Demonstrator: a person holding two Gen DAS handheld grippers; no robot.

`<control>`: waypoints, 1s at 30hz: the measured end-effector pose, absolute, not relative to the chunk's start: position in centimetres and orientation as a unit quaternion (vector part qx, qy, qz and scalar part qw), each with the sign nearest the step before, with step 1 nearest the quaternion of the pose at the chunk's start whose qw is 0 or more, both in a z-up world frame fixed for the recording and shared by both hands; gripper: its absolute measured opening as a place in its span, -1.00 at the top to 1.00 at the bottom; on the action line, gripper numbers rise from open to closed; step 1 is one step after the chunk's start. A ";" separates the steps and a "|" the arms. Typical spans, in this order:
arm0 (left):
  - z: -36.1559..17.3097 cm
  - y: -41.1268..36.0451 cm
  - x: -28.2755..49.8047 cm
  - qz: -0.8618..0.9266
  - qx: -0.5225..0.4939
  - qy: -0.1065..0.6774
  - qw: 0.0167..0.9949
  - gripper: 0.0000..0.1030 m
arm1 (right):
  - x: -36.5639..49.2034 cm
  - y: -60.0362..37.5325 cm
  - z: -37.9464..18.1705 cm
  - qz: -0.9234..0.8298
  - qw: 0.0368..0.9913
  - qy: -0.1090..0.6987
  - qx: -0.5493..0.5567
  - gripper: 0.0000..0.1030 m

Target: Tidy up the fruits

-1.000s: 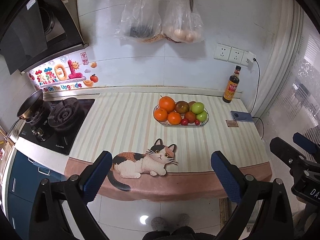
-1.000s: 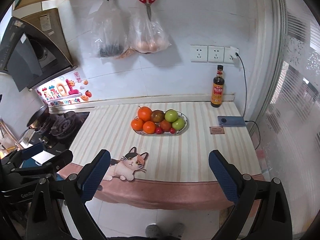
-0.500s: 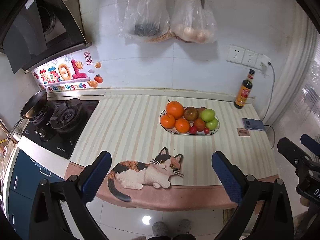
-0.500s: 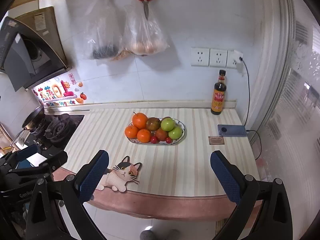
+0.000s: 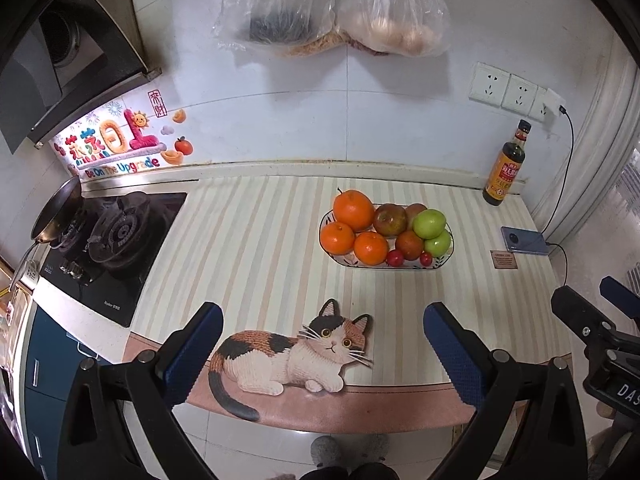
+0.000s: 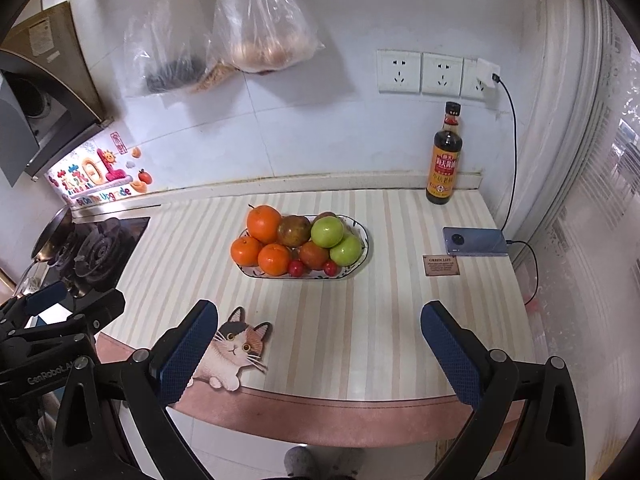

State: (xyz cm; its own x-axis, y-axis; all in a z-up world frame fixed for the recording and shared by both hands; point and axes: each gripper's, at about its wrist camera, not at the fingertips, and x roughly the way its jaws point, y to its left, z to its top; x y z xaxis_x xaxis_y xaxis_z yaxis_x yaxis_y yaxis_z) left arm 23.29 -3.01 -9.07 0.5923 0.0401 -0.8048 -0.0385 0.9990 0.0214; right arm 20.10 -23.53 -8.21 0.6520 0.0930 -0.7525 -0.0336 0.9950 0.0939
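An oval patterned plate (image 5: 447, 256) (image 6: 362, 254) stands mid-counter, heaped with three oranges (image 5: 353, 210) (image 6: 263, 223), two green apples (image 5: 429, 223) (image 6: 327, 231), some brownish-red fruits (image 5: 390, 219) (image 6: 294, 230) and two small red ones (image 5: 395, 257) (image 6: 296, 268). My left gripper (image 5: 323, 347) is open and empty, hanging over the counter's front edge, well short of the plate. My right gripper (image 6: 319, 351) is open and empty, also at the front edge. Each gripper shows at the side of the other's view.
A gas hob (image 5: 114, 236) with a pan (image 5: 56, 210) is at the left. A sauce bottle (image 6: 445, 160), a charging phone (image 6: 476, 241) and a small card (image 6: 440, 265) are at the right. Plastic bags (image 5: 332, 4) hang on the wall. A cat picture (image 5: 296, 354) marks the counter mat.
Both grippers have moved forward and closer to the counter; the plate of fruit looks larger and nearer. Both jaws stay open.
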 end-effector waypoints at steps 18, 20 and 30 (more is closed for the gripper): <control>-8.9 -3.3 23.6 0.020 0.000 0.447 0.894 -1.00 | 20.8 -23.9 -8.7 0.030 0.904 0.426 0.037 -1.00; -8.9 -3.3 23.6 0.021 0.000 0.447 0.894 -1.00 | 20.8 -23.9 -8.7 0.029 0.903 0.427 0.035 -1.00; -9.0 -3.2 23.5 0.020 0.001 0.447 0.894 -1.00 | 20.7 -23.7 -8.5 0.026 0.904 0.425 0.026 -1.00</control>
State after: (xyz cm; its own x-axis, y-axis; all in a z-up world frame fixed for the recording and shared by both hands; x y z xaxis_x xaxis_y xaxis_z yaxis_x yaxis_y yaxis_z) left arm 23.53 -3.22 -8.95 0.5990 0.0369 -0.7999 -0.0348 0.9992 0.0200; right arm 20.68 -23.66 -8.54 0.6372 0.0695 -0.7675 -0.0257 0.9973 0.0690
